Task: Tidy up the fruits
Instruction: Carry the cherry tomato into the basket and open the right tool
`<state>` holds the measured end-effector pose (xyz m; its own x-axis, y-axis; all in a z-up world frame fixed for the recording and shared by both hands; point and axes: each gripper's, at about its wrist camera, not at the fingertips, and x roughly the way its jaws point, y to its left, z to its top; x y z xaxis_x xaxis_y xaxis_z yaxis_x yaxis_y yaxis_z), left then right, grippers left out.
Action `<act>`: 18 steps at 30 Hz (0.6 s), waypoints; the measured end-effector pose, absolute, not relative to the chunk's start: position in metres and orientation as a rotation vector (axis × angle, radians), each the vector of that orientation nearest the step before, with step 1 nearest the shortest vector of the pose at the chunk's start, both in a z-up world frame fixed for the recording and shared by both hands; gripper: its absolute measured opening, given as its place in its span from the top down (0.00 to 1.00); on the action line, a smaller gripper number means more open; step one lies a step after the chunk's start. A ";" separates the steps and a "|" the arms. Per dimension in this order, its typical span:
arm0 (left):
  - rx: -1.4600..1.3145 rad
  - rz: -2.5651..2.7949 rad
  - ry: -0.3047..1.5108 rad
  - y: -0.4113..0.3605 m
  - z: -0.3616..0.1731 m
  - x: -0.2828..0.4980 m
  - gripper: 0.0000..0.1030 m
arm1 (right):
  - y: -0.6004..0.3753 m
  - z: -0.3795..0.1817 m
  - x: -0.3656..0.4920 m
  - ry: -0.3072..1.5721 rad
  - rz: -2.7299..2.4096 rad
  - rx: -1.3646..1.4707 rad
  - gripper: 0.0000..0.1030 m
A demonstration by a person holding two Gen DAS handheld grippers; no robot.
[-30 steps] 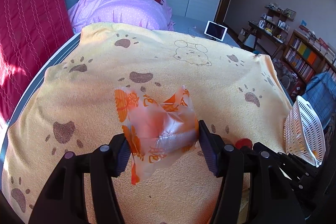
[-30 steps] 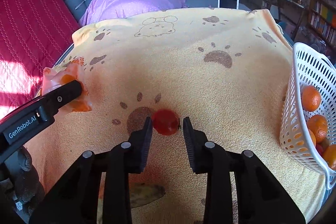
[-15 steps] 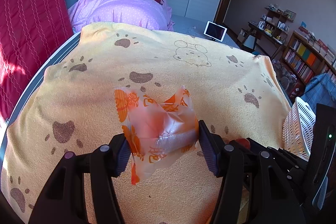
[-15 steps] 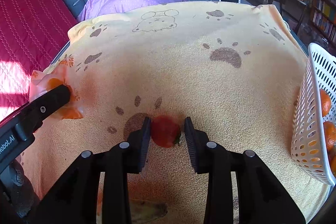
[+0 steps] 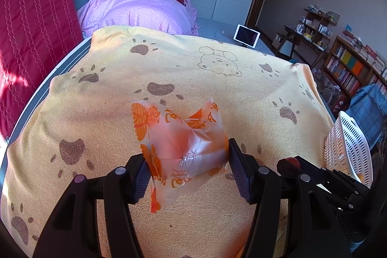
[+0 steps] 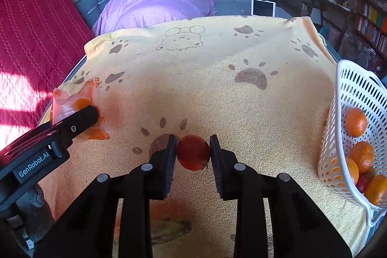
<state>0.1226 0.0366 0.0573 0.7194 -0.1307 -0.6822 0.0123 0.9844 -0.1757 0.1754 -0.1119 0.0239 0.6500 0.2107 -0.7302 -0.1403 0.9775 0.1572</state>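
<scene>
- Left gripper [image 5: 186, 175] clamps a bag [image 5: 181, 144], clear plastic w/ orange print, orange fruit inside; bag is pinched between both pads, tail hanging below.
- Right gripper [image 6: 192, 156] is closed on a red fruit [image 6: 192, 152], pads touching it on both sides, just over the towel [image 6: 217, 88].
- Left view: bag seen up close, print and sealed strip clear; red fruit [image 5: 289, 161] only a sliver behind the right gripper's [image 5: 293, 165] fingers. Basket [image 5: 348, 144] seen from outside, contents mostly hidden.
- Right view: bag [image 6: 79, 113] sits far left at towel edge, partly hidden by the left gripper [image 6: 85, 115]. Basket [image 6: 358, 113] tilted at right edge of the surface, open side to camera, w/ several oranges [image 6: 355, 122] inside.
- Yellow towel w/ brown paw prints covers the surface; whether the red fruit touches it can't be told.
</scene>
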 end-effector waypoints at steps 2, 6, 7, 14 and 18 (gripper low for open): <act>-0.163 -0.081 0.763 0.036 0.058 0.122 0.43 | -0.117 0.031 0.170 0.823 0.196 0.102 0.72; -0.163 -0.083 0.764 0.036 0.057 0.122 0.43 | -0.130 0.048 0.161 0.781 0.183 0.128 0.72; -0.162 -0.084 0.764 0.036 0.057 0.122 0.43 | -0.134 0.054 0.158 0.769 0.175 0.132 0.72; -0.159 -0.090 0.763 0.034 0.058 0.121 0.43 | -0.173 0.077 0.150 0.713 0.096 0.174 0.72; -0.156 -0.095 0.764 0.032 0.058 0.120 0.43 | -0.199 0.081 0.149 0.709 0.050 0.212 0.72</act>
<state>0.1199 0.0320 0.0581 0.7187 -0.1426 -0.6805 0.0293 0.9841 -0.1752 0.1489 -0.1986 0.0814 0.7586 0.1171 -0.6409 0.0263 0.9774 0.2096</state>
